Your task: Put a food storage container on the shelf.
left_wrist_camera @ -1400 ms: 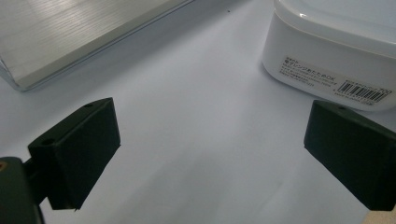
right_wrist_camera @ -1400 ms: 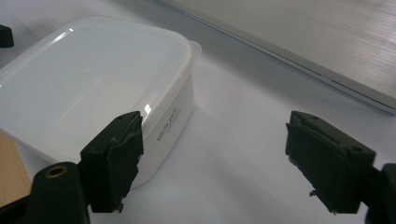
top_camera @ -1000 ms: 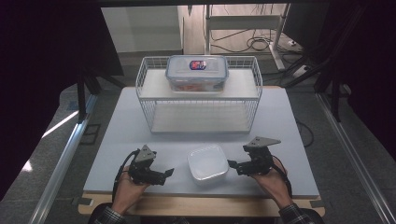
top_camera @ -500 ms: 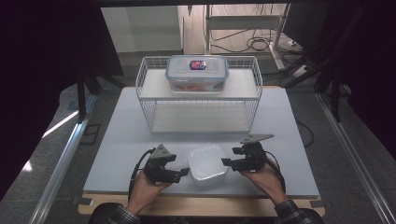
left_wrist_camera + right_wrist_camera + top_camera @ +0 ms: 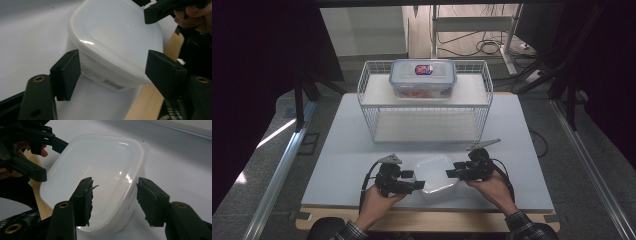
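Observation:
A white translucent lidded container [image 5: 435, 172] lies near the table's front edge. My left gripper [image 5: 413, 182] is at its left end and my right gripper [image 5: 454, 173] at its right end. In the left gripper view the gripper [image 5: 113, 62] is open, its jaws standing either side of the container's [image 5: 117, 37] near end without closing on it. The right gripper [image 5: 115, 187] is open too, its jaws straddling the rim of the container [image 5: 100, 162]. Across the lid the left gripper [image 5: 37, 142] faces it.
A white wire rack [image 5: 427, 107] stands at the middle back of the table [image 5: 342, 150]. On its top shelf sits a clear lidded box [image 5: 423, 77] with a red and blue label. The table's wooden front edge [image 5: 427, 220] lies just behind the container.
Both grippers have closed in on the white container from either side, the left one travelling farther to the right. The container has not moved.

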